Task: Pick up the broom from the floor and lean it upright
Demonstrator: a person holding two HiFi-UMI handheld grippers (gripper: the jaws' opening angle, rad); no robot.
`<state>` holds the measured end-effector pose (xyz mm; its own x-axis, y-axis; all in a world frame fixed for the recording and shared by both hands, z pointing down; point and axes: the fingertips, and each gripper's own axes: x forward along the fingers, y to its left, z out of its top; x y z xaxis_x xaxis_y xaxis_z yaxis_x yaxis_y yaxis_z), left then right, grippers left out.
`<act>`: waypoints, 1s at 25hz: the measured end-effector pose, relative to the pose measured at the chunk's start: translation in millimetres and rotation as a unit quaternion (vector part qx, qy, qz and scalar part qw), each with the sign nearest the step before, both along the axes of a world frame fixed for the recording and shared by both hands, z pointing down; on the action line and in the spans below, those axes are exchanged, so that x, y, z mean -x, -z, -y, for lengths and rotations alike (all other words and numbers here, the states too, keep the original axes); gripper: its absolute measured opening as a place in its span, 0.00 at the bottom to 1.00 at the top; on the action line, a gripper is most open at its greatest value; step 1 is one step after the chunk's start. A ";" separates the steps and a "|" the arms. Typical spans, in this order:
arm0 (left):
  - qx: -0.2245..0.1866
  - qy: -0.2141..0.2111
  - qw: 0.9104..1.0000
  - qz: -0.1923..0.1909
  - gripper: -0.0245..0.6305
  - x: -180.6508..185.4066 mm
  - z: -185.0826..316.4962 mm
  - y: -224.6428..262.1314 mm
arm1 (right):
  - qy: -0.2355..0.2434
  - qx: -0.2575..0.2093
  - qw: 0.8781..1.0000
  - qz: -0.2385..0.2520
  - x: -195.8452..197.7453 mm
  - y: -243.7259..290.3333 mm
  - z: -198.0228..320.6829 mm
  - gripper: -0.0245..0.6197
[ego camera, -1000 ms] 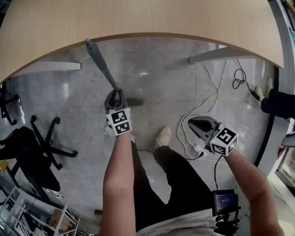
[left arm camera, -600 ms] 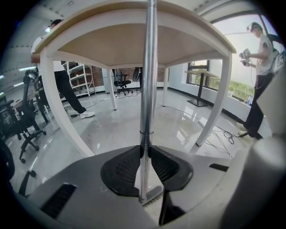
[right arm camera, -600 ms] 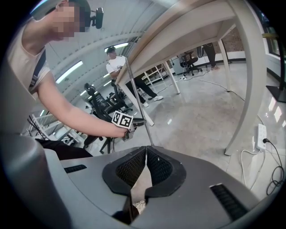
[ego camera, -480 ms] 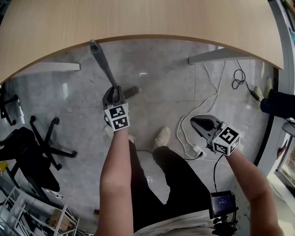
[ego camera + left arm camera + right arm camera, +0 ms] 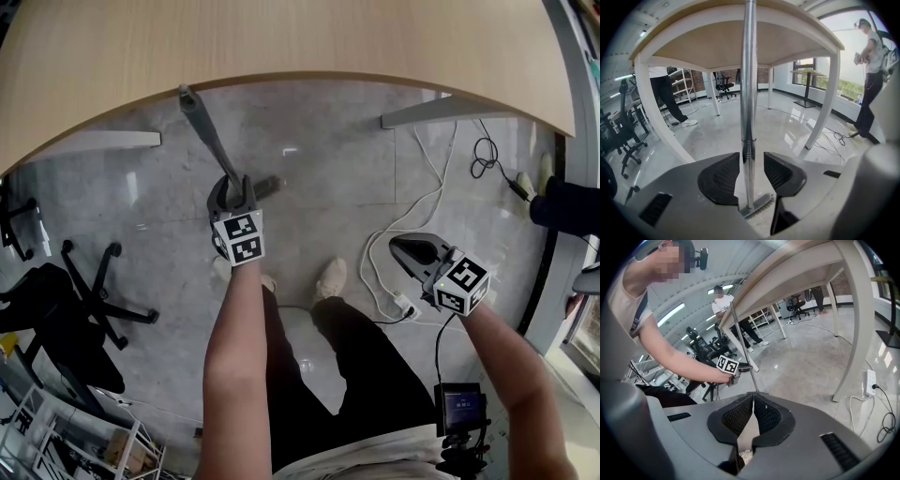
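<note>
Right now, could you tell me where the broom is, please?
In the head view, the broom stands left of centre, its top at the table edge, its handle between the left gripper's opening jaws.

The broom handle's top is cut off in the left gripper view

top: light-coloured
trousers: black, full length
shoes: 2, pale
waist unit: small black box with a lit screen, on a black mount
cable: thin, black, runs up from waist unit
marker cubes: 2, white, black square codes on faces
</note>
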<state>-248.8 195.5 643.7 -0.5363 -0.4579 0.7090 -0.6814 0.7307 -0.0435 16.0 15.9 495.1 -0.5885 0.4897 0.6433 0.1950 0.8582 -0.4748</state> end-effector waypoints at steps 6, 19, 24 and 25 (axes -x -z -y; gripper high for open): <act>-0.007 -0.017 1.000 0.010 0.30 -12.4 -9.6 26.3 | -0.005 -0.001 1.000 0.011 2.8 4.4 4.4 0.07; -0.057 -0.032 0.998 0.010 0.29 -158.3 -97.8 196.7 | 0.015 0.020 0.996 0.088 -1.3 109.5 -29.1 0.07; -0.116 -0.047 0.992 -0.013 0.18 -199.4 -105.3 280.4 | -0.003 0.031 0.994 0.101 -34.0 153.8 -43.1 0.07; -0.126 -0.057 0.990 -0.013 0.16 -205.3 -107.0 297.7 | -0.015 0.034 0.994 0.104 -40.8 162.7 -45.4 0.07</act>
<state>-43.5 302.5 346.0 -0.4547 -0.6783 0.5772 -0.7581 0.6349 0.1489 56.9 61.3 332.4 -0.7203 0.5085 0.4718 0.2709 0.8324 -0.4835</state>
